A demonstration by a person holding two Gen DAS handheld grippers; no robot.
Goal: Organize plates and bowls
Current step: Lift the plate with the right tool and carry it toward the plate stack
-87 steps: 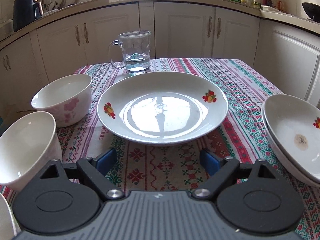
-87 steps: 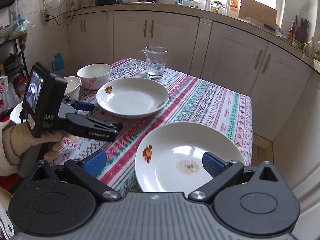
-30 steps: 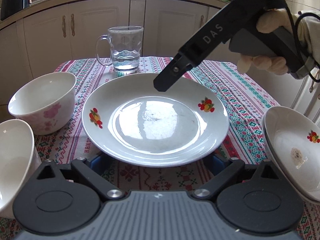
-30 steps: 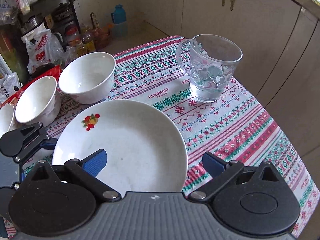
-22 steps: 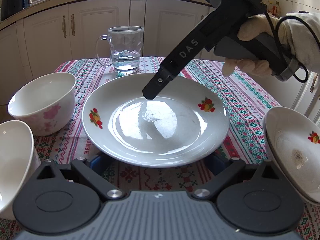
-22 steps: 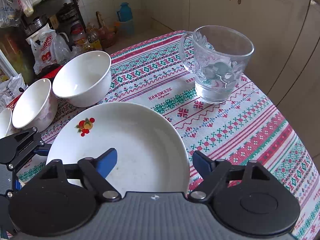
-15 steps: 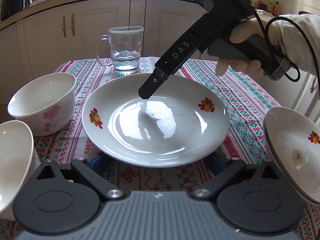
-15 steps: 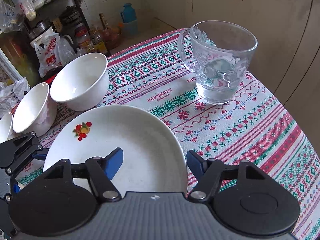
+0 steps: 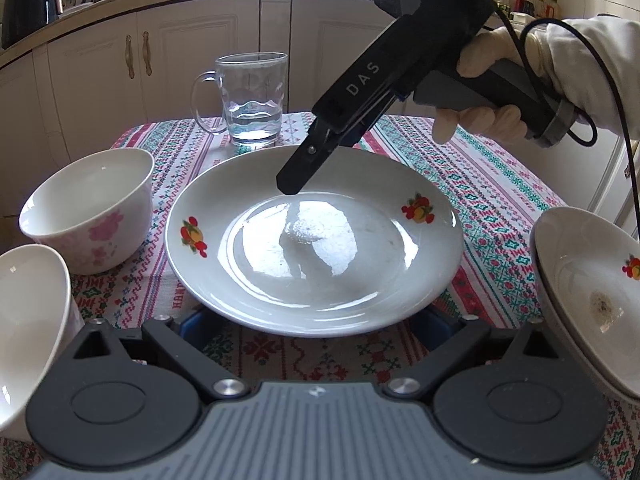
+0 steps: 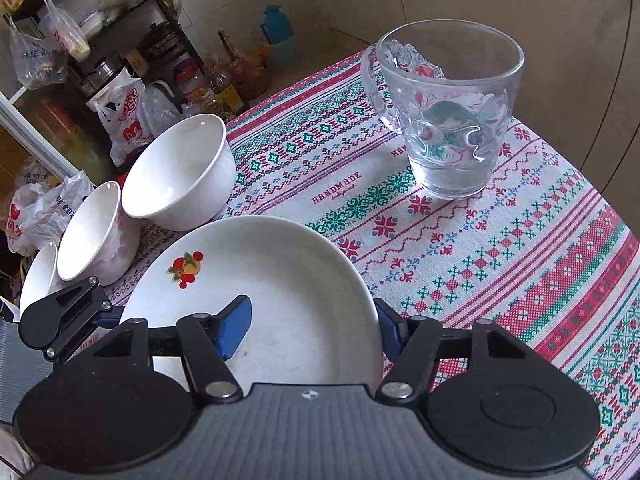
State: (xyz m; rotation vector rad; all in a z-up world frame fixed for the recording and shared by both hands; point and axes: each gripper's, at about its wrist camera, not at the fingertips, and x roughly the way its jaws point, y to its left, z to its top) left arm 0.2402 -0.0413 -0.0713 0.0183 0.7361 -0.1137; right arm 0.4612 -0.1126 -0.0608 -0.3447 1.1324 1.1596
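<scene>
right wrist view: flowered plate (image 10: 256,280) sits mid-table on the patterned tablecloth (image 10: 500,248); its far rim lies between the blue pads of the right gripper (image 10: 312,326).
right jaws: they have just been closing; one pad inside the rim, one outside, and whether they press yet i cannot tell.
meaning: judged to be a grip forming, so the plate can go onto the stack.
left gripper (image 9: 316,320): jaws wide apart, low at the plate's near rim, holding nothing.
stacked plates (image 9: 588,292): at the right edge; a brown stain in the top one.
bowls: first bowl (image 10: 180,172) and second bowl (image 10: 94,232) along the left edge, both empty.
glass mug (image 10: 452,120): near the far edge, a little water inside.
</scene>
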